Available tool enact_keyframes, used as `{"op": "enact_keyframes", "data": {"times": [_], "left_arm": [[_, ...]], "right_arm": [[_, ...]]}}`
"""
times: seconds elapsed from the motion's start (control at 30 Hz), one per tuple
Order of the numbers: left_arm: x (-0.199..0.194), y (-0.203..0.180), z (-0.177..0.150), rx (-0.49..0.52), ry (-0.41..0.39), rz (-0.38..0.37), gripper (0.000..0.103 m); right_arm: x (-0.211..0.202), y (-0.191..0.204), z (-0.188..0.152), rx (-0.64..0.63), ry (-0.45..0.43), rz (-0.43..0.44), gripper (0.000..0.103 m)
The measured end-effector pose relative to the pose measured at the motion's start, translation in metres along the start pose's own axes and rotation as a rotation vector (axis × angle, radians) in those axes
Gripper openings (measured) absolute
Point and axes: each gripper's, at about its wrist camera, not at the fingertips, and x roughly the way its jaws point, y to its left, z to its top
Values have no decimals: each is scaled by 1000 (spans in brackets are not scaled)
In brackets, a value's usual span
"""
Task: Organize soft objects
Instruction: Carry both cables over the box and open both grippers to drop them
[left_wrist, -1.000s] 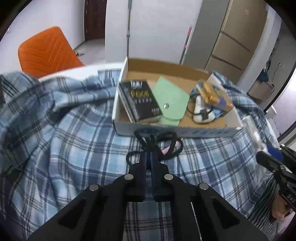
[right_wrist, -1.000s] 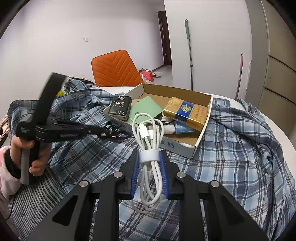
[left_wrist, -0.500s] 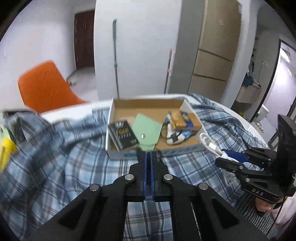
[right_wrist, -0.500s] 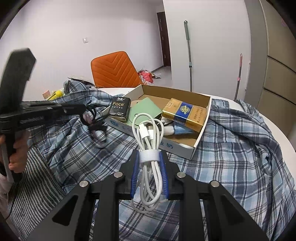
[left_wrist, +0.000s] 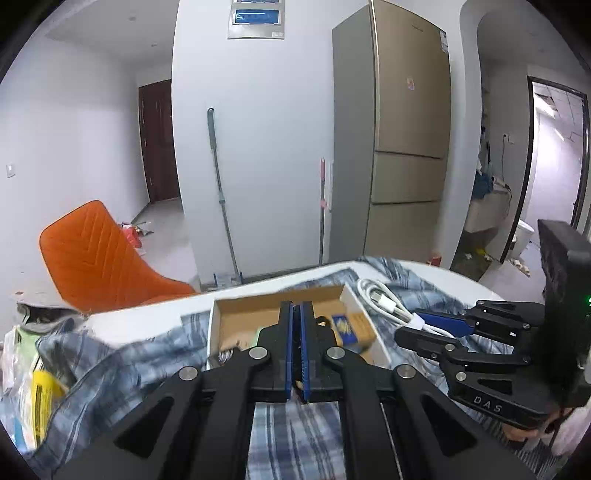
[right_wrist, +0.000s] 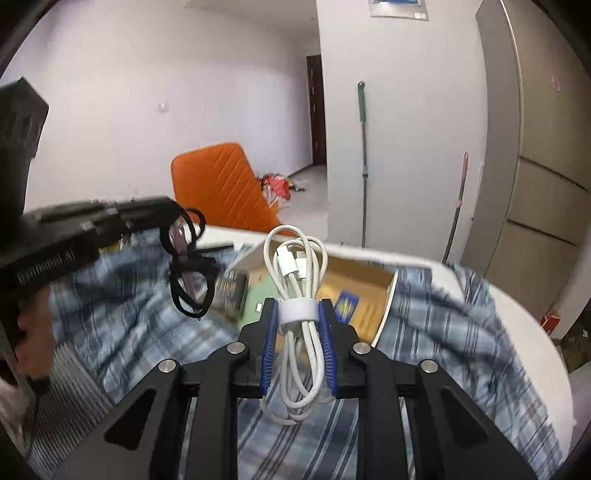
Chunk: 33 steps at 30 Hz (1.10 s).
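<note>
Box (left_wrist: 236, 314) contents half hidden behind left gripper (left_wrist: 296, 325), blurred

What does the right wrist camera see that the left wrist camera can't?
Only the right wrist view shows the black looped cord dangling from the left gripper, whose jaws are shut on it, and the white strap around the coiled white charging cable. Only the left wrist view shows the yellow packet at the table's left edge and the doorway on the right. Both show the cable in the right gripper, the open cardboard box, the blue plaid cloth and the orange chair.
</note>
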Motion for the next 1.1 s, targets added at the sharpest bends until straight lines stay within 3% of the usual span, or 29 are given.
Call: {"op": "enact_keyframes", "data": {"times": [0.17, 0.27, 0.53, 0.83, 0.9, 0.93, 0.97, 1.1], "left_arm": [[32, 5, 21, -21, -1, 55, 4], [52, 10, 22, -39, 18, 49, 4], [98, 21, 5, -57, 87, 67, 4], [110, 32, -8, -59, 103, 92, 4], [111, 33, -9, -60, 104, 91, 4], [111, 33, -10, -60, 108, 87, 4], [112, 33, -11, -60, 110, 86, 4], [114, 32, -13, -54, 121, 81, 4]], "right_arm": [[18, -5, 27, 1, -19, -49, 21], [38, -11, 32, 16, 3, -67, 21], [107, -29, 24, 78, 123, -53, 21], [151, -39, 12, 117, 228, -15, 22], [154, -39, 10, 119, 246, -20, 32], [154, -40, 9, 127, 248, -22, 48], [153, -43, 9, 138, 243, -21, 56], [142, -47, 13, 141, 217, -32, 58]]}}
